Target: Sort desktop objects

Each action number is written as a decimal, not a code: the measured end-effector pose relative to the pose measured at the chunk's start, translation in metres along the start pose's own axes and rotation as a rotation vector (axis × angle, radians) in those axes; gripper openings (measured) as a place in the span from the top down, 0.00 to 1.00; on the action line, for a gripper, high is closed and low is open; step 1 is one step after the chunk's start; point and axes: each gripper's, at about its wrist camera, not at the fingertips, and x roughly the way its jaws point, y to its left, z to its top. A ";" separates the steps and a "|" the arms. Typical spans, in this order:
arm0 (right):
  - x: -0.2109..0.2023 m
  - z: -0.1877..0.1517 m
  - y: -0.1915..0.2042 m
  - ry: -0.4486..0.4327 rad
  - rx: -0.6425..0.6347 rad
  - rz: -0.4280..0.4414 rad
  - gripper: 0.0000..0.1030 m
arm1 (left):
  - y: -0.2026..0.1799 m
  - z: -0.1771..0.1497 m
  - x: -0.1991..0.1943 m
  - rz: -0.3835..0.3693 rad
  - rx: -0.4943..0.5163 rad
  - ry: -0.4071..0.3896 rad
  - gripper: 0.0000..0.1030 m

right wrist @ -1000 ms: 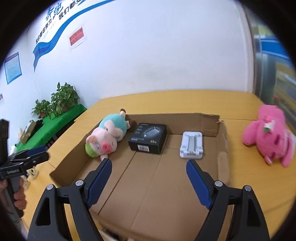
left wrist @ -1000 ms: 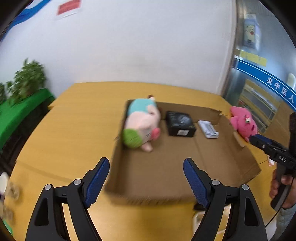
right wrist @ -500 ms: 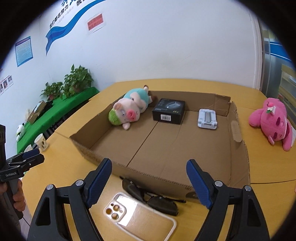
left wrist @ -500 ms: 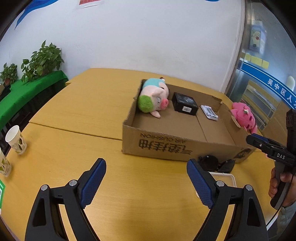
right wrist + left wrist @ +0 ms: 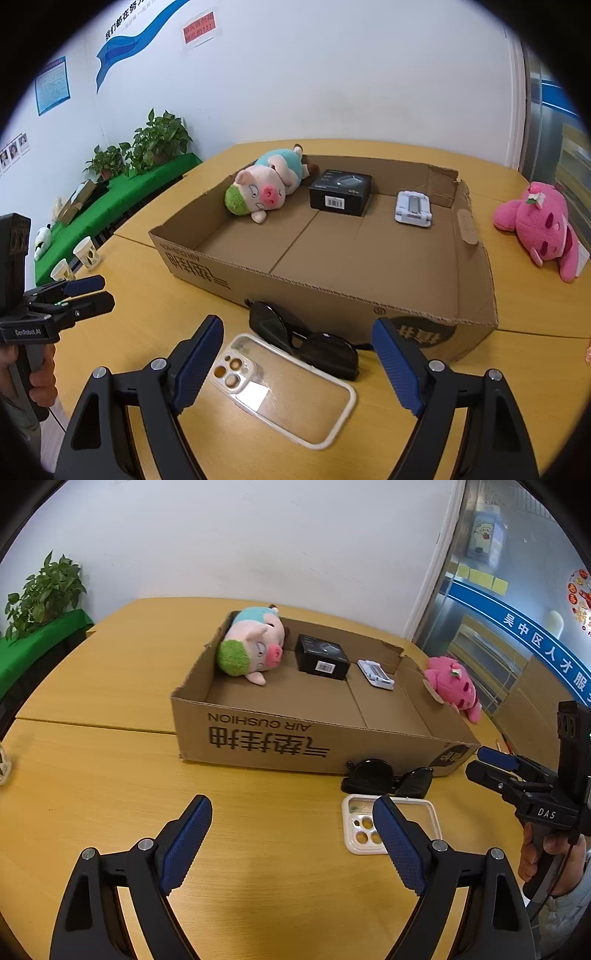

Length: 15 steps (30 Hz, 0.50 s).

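A shallow cardboard box (image 5: 280,738) (image 5: 332,291) on the wooden table holds a pig plush (image 5: 251,651) (image 5: 266,188), a black box (image 5: 321,657) (image 5: 340,192) and a white stand (image 5: 376,674) (image 5: 413,206). Black sunglasses (image 5: 388,779) (image 5: 306,339) and a clear phone case (image 5: 369,827) (image 5: 284,391) lie in front of the box. A pink plush (image 5: 452,686) (image 5: 539,225) lies right of the box. My left gripper (image 5: 291,843) is open and empty above the table. My right gripper (image 5: 297,363) is open and empty, just above the phone case.
Paper cups (image 5: 86,251) stand at the table's left edge. Potted plants (image 5: 155,140) sit on a green bench beyond it. The other hand-held gripper shows at the right edge of the left wrist view (image 5: 517,775) and at the left edge of the right wrist view (image 5: 66,299).
Both grippers have pulled back from over the box to the table in front of it. The sunglasses and phone case have come into view. Both stay open.
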 end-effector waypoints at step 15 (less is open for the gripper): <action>0.017 -0.041 -0.030 0.107 0.090 0.001 0.20 | -0.018 -0.007 0.037 -0.033 0.030 0.089 0.11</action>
